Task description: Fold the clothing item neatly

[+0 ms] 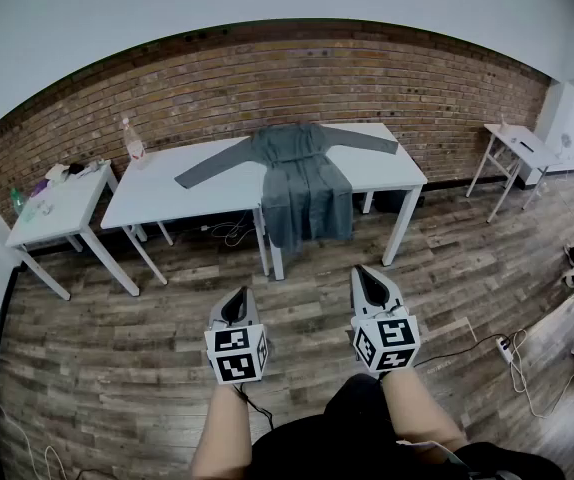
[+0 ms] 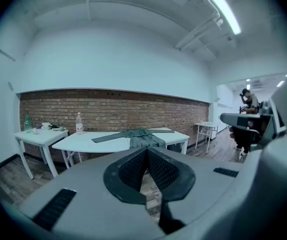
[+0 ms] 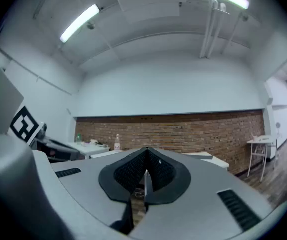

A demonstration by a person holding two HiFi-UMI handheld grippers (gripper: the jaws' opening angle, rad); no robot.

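A grey long-sleeved garment lies spread on the white table by the brick wall, sleeves out to both sides, its lower part hanging over the front edge. The left gripper view shows the garment far ahead. My left gripper and right gripper are held over the wood floor, well short of the table. Both are shut with nothing between the jaws. In the left gripper view the left gripper has its pads closed together, and the right gripper likewise in its own view.
A clear bottle stands at the table's back left. A smaller white table with clutter is to the left, another small table at the right. Cables and a power strip lie on the floor at right. A person stands far right.
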